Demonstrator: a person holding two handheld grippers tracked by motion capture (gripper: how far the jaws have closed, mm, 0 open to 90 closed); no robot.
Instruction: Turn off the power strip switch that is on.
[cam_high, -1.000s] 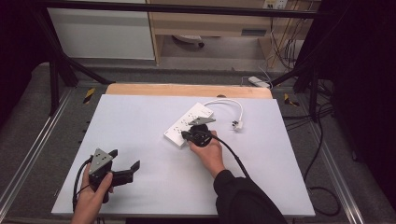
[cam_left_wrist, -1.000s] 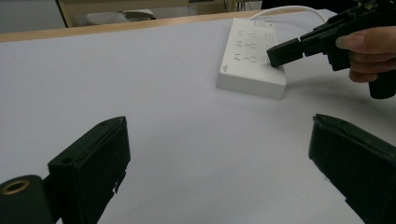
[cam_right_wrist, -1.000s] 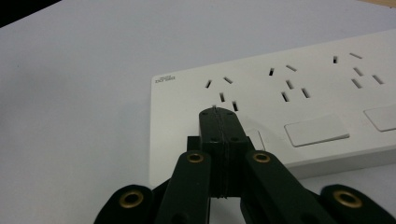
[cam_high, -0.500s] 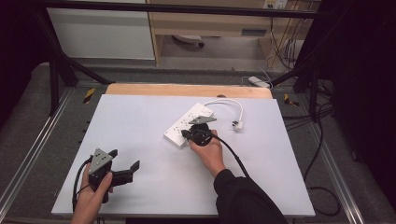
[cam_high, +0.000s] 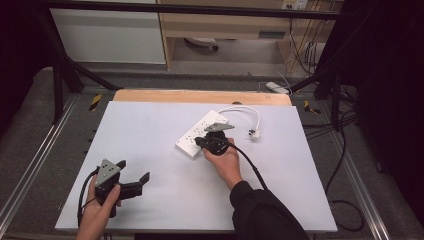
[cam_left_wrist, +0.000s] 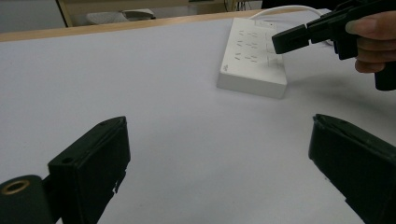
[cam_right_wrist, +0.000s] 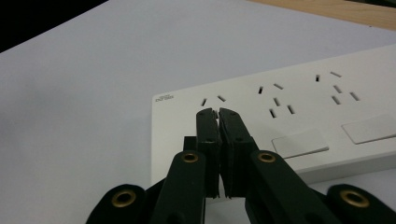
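Power strip (cam_high: 202, 133), white and long, lies slanted on the pale bench (cam_high: 150, 125) a little above the middle of the high view, its white cord (cam_high: 245, 111) looping off toward the upper right and ending in a plug (cam_high: 254, 133) just beside it. Right tongs (cam_high: 200, 142) sit over the lower end of the strip, held in a hand (cam_high: 225, 162) whose dark sleeve comes up from the bottom edge. In the right gripper view those tongs (cam_right_wrist: 218, 113) are pressed together with nothing between them, their tips over the strip's (cam_right_wrist: 299, 116) face near the corner with the small printed mark, close to a pair of socket slots; I cannot tell whether the tips touch the plastic. Two flat rocker switches (cam_right_wrist: 300, 143) show at the lower right of that view. Left tongs (cam_high: 134, 181) rest at the lower left of the high view, well apart from the strip, spread wide and empty. In the left gripper view the strip (cam_left_wrist: 254, 56) lies in the upper right beyond the spread black jaws, with the right tongs (cam_left_wrist: 280, 44) over it
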